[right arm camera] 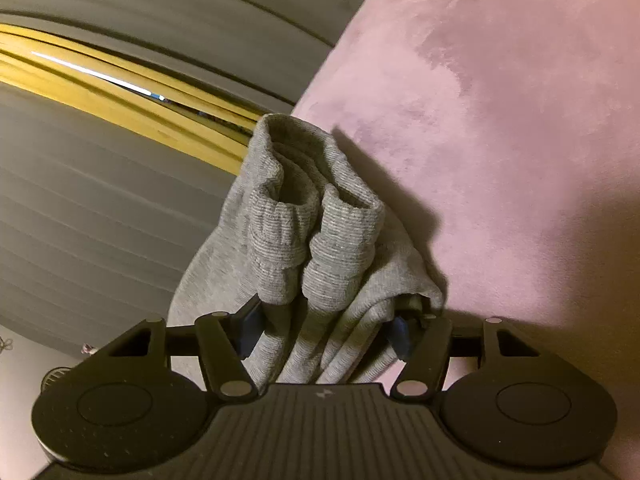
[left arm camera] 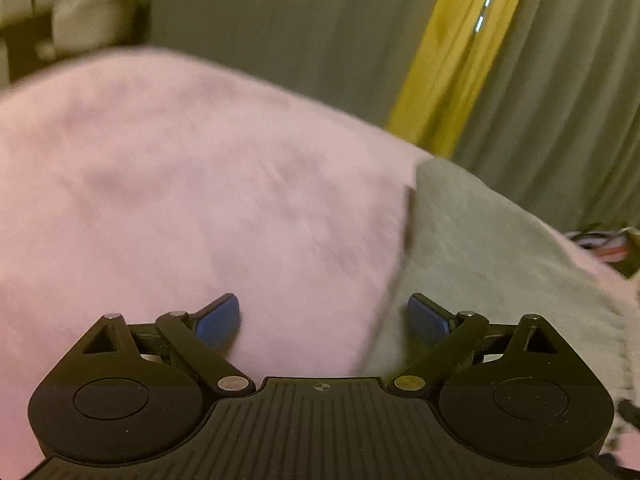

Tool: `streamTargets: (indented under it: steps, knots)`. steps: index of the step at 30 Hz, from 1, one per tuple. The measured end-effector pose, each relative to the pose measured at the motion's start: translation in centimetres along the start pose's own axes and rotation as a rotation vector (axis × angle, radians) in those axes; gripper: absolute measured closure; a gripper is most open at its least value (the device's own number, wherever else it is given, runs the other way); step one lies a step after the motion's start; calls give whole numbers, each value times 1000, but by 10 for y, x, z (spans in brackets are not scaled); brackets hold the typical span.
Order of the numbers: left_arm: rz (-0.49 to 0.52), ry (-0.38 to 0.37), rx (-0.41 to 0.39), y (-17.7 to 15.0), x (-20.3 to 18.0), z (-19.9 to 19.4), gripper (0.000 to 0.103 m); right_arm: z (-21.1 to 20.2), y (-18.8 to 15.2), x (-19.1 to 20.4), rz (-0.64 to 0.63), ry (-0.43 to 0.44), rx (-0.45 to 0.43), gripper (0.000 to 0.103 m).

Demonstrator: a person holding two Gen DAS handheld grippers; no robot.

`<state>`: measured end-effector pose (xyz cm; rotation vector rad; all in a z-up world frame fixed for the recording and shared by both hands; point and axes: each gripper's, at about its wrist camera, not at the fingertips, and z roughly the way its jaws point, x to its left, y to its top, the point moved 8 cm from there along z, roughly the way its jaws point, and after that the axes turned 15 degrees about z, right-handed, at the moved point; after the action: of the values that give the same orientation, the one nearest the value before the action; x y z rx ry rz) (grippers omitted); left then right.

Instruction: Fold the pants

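The grey knit pants [right arm camera: 316, 216] are bunched between the blue pads of my right gripper [right arm camera: 325, 334]. Both ribbed ankle cuffs stick up past the fingers, and the gripper is shut on the cloth. They lie at the edge of a pink fleece blanket [right arm camera: 500, 120]. In the blurred left wrist view, my left gripper [left arm camera: 324, 320] stands open over the pink blanket [left arm camera: 180, 180] with nothing between its pads. A flat part of the grey pants [left arm camera: 480, 248] lies just right of it, its edge near the right fingertip [left arm camera: 426, 316].
Grey curtains [left arm camera: 280, 32] and a yellow curtain [left arm camera: 448, 60] hang behind the bed; the yellow curtain [right arm camera: 100, 88] is also in the right wrist view. Pale furniture [left arm camera: 80, 12] stands at far left. Patterned cloth [left arm camera: 600, 244] lies at the blanket's right edge.
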<state>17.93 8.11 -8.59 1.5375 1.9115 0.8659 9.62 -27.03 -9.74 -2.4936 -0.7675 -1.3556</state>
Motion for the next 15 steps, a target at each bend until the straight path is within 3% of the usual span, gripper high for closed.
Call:
streamTargets:
  steps: [2,3,7,9,13,15]
  knots:
    - [51,-35,-11,8,-6,-4,7,0,5,6,-15,-34,8,36]
    - [92,-57,-2,10,-12,-4,7,-9,6,7,-47,-60,-7,27]
    - [277,-81,47,6,-44,9,7,-34,16,24,-289,-202,-205,18]
    - [357,-60,65,2,-57,20,6,-31,14,37,-370,-198,-233,18]
    - [498,9,20,5,-72,31,4,3,-8,53,-601,-239,-211,18]
    - [527,41,4,8,-73,36,1,16,-6,56,-640,-265,-235,12]
